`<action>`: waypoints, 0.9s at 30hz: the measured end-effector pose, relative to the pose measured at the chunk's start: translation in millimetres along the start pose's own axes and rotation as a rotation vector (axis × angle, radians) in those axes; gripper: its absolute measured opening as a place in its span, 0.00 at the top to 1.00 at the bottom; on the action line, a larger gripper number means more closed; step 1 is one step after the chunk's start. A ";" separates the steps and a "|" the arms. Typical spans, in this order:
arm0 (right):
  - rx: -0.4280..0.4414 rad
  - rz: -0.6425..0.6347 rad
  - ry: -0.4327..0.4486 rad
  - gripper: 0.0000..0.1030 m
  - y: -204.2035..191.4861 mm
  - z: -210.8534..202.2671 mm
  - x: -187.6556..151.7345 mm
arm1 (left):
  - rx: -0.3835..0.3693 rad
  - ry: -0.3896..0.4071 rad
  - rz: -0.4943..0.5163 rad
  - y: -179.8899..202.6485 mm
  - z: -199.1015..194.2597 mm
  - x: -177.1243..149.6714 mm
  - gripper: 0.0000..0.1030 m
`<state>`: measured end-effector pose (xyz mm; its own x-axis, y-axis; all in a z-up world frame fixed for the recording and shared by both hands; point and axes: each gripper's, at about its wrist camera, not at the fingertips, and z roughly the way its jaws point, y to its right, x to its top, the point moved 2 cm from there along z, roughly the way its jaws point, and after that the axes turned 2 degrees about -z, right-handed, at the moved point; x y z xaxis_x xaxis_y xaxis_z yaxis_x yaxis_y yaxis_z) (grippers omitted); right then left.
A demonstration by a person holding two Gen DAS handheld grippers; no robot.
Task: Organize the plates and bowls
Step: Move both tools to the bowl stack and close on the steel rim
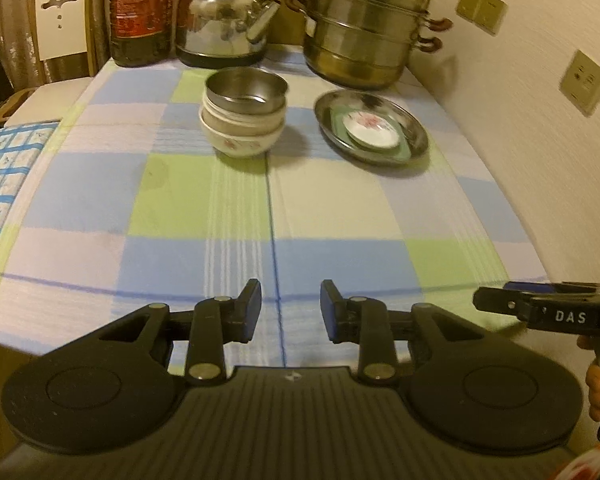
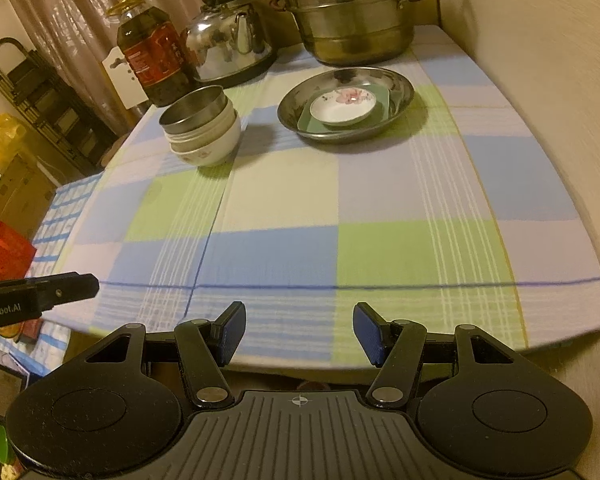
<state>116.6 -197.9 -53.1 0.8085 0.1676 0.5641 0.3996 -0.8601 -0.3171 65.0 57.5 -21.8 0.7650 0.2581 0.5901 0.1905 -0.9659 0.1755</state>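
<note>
Empty left gripper (image 1: 291, 306) over checked tablecloth (image 1: 220, 208), stacked bowls (image 1: 242, 120), possibly three, nested plates (image 1: 370, 128)

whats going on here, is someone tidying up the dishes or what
A person holds a two-finger gripper in each hand over a checked tablecloth. The left gripper and right gripper are both open and empty, short of the dishes. A steel bowl sits nested on white bowls; beside them a small flowered plate lies on a green plate in a steel dish.

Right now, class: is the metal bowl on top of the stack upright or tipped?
Upright. The metal bowl sits nested in the white bowls, mouth up, its empty inside showing in both views.
</note>
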 end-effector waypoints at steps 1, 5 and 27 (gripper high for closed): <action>-0.002 -0.002 0.005 0.42 -0.6 3.0 4.4 | 0.004 0.004 -0.003 -3.8 4.0 6.8 0.72; 0.000 0.001 0.030 0.42 -4.8 18.7 31.0 | 0.012 0.025 -0.009 -19.1 22.5 38.2 0.70; 0.161 0.025 0.174 0.66 -55.0 159.9 205.2 | 0.038 0.070 0.020 -81.5 133.6 187.0 0.70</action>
<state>329.6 -39.1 -41.8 0.7380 0.0491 0.6731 0.4551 -0.7726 -0.4427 274.7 181.6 -31.0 0.7244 0.2386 0.6468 0.2003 -0.9706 0.1337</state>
